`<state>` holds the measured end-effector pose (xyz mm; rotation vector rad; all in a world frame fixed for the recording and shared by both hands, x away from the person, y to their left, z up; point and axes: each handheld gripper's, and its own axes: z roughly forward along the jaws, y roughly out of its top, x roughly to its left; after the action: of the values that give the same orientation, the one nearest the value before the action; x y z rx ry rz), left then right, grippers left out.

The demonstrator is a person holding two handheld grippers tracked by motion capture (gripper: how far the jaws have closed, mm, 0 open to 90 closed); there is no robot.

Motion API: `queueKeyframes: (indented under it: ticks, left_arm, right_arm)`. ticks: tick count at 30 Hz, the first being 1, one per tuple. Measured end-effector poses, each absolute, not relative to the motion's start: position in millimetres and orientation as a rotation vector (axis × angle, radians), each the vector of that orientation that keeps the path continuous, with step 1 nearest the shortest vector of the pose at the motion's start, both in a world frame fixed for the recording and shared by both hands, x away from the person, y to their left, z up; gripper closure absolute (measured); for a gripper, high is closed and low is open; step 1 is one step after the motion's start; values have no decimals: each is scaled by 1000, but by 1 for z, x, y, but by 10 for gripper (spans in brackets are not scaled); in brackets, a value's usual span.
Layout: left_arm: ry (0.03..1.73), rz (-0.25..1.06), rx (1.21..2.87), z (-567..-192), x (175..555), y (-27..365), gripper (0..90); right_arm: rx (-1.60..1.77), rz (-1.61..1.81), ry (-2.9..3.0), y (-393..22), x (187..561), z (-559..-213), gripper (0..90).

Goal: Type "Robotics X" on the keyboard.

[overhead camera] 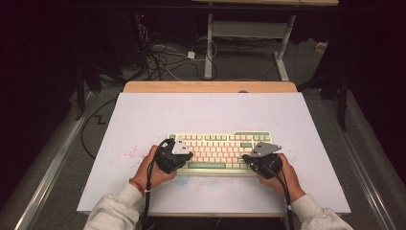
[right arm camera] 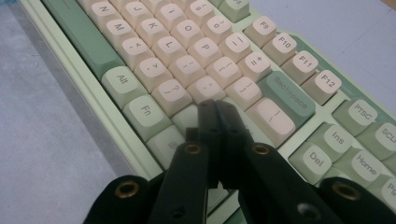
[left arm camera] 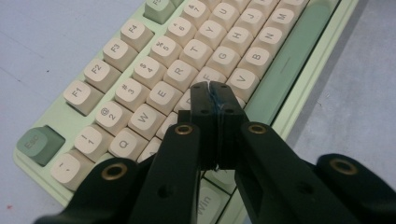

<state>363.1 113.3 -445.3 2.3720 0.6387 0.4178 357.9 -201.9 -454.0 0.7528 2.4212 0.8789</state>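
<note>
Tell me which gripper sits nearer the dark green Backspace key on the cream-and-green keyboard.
Right. The right gripper, jaws shut, hovers over the keys just beside the dark green Backspace key. The left gripper, also shut, is over the cream-and-green keyboard's opposite end, near the D and F keys.
</note>
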Motion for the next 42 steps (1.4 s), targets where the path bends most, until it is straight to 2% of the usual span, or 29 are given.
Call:
queueKeyframes:
  ticks: [24, 32, 42]
  left_arm:
    - [628, 421, 2403, -451, 364, 111, 866]
    - [633, 458, 2443, -452, 364, 108, 868]
    - [605, 477, 2389, -440, 358, 111, 852]
  right_arm:
    - [746, 879, 2423, -202, 358, -454, 900]
    - [748, 878, 2424, -202, 358, -454, 900]
    - [740, 898, 2406, -204, 356, -450, 900]
